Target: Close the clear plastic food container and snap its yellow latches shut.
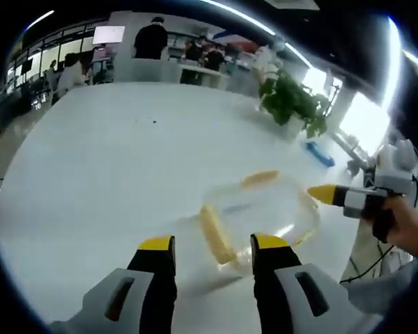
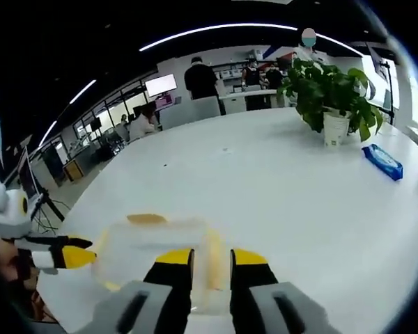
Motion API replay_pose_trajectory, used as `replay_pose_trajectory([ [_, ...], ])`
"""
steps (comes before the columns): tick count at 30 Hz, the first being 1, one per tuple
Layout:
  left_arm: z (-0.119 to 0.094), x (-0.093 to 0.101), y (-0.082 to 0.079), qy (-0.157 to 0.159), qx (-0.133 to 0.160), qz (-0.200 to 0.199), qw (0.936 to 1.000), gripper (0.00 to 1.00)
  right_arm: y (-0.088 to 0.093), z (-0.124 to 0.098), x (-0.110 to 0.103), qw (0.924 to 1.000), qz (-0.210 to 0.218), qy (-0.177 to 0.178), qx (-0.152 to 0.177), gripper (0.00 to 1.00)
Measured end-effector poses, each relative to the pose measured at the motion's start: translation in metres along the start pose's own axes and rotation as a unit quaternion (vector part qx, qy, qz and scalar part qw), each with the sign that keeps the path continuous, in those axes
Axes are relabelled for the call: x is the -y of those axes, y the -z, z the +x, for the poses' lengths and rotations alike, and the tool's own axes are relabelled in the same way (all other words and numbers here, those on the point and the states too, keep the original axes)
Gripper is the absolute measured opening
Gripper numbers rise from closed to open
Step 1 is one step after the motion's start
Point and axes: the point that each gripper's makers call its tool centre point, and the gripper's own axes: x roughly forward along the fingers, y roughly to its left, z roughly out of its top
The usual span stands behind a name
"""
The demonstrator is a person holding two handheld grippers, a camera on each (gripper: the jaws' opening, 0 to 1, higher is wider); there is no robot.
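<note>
Presently the left gripper [image 1: 212, 250] is spread beside a yellow latch [image 1: 217, 233] of the clear container [image 1: 261, 209]. Right gripper [image 2: 211, 264] stands narrowly parted over the container near the white desk's [image 2: 265, 181] edge. Potted plant [image 2: 332, 97] and blue packet [image 2: 382, 161] sit toward the far edge; office beyond.

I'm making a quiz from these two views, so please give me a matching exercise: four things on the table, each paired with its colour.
Things:
1. container
2. latches
3. plant pot
4. flat pack

Colours:
A. blue
B. white
C. clear
D. yellow

Pairs: 1-C, 2-D, 3-B, 4-A
</note>
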Motion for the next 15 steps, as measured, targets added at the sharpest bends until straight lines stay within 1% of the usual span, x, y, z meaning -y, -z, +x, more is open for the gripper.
replay_pose_trajectory([
  [2,0.001,0.001,-0.001,0.006,0.002,-0.008,1.0000,0.39,0.001,0.001,-0.005,0.9999,0.007,-0.014,-0.002,0.18],
  [3,0.002,0.006,-0.003,0.022,0.005,-0.021,0.9995,0.38,0.001,0.002,-0.014,0.9990,0.023,-0.039,-0.003,0.19],
  [5,0.003,0.011,-0.004,0.040,0.009,-0.045,0.9981,0.39,0.000,0.004,-0.013,0.9994,0.010,-0.034,-0.003,0.22],
  [7,0.005,0.012,-0.002,0.041,0.003,-0.041,0.9983,0.37,0.003,0.006,-0.012,0.9995,-0.003,-0.029,-0.013,0.22],
  [10,0.008,0.013,0.002,0.044,-0.004,-0.037,0.9983,0.35,0.006,0.007,-0.009,0.9994,0.000,-0.029,-0.020,0.22],
  [11,0.008,0.015,0.004,0.046,-0.006,-0.039,0.9982,0.34,0.009,0.007,-0.009,0.9993,-0.002,-0.029,-0.025,0.22],
  [13,0.010,0.016,0.006,0.048,-0.011,-0.042,0.9979,0.32,0.009,0.008,-0.007,0.9992,0.003,-0.031,-0.024,0.23],
  [15,0.011,0.017,0.008,0.051,-0.016,-0.049,0.9974,0.30,0.009,0.010,-0.008,0.9988,0.013,-0.039,-0.028,0.24],
])
